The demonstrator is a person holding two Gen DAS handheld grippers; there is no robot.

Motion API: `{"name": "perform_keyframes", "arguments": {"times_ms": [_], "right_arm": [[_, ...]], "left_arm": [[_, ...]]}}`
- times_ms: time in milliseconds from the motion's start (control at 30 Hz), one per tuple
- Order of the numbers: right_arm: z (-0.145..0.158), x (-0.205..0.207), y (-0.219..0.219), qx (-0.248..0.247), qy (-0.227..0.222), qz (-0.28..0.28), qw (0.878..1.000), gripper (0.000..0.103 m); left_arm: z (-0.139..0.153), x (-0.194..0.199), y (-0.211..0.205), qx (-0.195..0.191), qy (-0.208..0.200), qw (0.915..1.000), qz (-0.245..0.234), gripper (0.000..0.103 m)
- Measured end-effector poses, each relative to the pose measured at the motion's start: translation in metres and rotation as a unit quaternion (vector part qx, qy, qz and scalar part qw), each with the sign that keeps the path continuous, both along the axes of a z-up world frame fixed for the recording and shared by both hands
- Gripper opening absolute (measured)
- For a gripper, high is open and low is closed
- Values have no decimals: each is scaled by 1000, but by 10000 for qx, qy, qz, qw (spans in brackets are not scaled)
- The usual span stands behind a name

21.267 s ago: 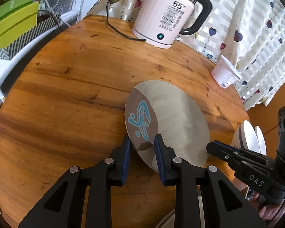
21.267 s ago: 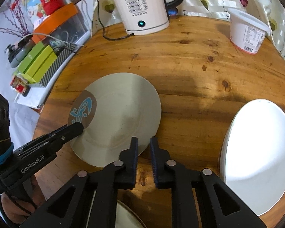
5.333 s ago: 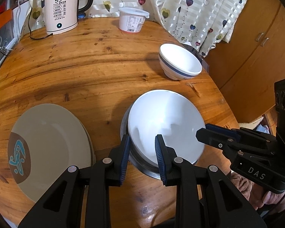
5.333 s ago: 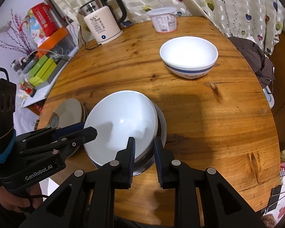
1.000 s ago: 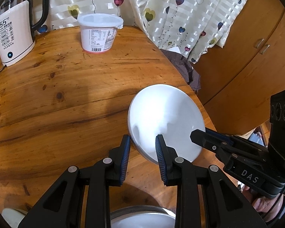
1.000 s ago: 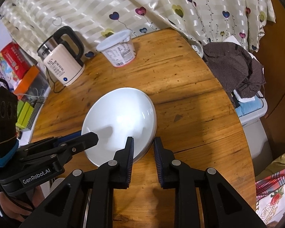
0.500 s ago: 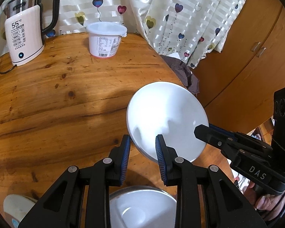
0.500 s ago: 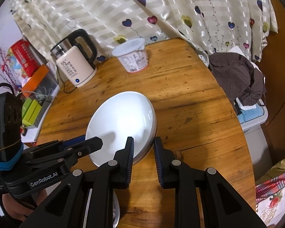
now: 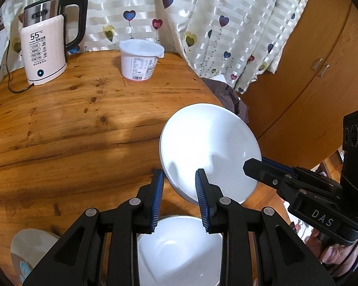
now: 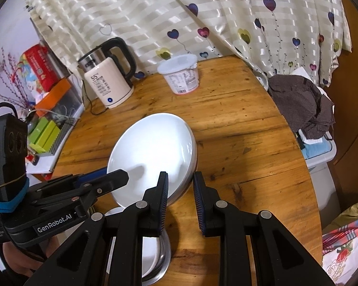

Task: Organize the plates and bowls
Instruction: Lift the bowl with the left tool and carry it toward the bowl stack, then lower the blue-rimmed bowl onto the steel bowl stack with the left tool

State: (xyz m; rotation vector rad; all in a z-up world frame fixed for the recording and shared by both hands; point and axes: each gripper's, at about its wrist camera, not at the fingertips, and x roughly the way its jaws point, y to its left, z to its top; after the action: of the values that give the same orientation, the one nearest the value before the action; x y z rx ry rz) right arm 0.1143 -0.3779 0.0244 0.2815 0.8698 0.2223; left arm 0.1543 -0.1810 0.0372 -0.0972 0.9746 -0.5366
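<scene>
Round wooden table (image 9: 71,124) by heart-print curtain (image 10: 202,12); both claws grip a white bowl (image 9: 210,147).

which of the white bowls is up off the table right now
The tilted white bowl, gripped at its rim by both the left tool and right tool. The other bowl sits lower, stacked on the plate pile.
</scene>
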Motion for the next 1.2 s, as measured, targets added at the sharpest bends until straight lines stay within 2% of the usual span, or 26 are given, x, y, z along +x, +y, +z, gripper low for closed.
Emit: {"name": "perform_keyframes", "arguments": {"times_ms": [900, 1200], "right_arm": [[22, -52, 36, -41, -202, 226, 9995, 21], [16, -68, 48, 7, -121, 259, 9996, 21]], "left_arm": [[18, -53, 39, -64, -228, 9996, 137, 29], [14, -71, 49, 11, -182, 9997, 152, 29]]}}
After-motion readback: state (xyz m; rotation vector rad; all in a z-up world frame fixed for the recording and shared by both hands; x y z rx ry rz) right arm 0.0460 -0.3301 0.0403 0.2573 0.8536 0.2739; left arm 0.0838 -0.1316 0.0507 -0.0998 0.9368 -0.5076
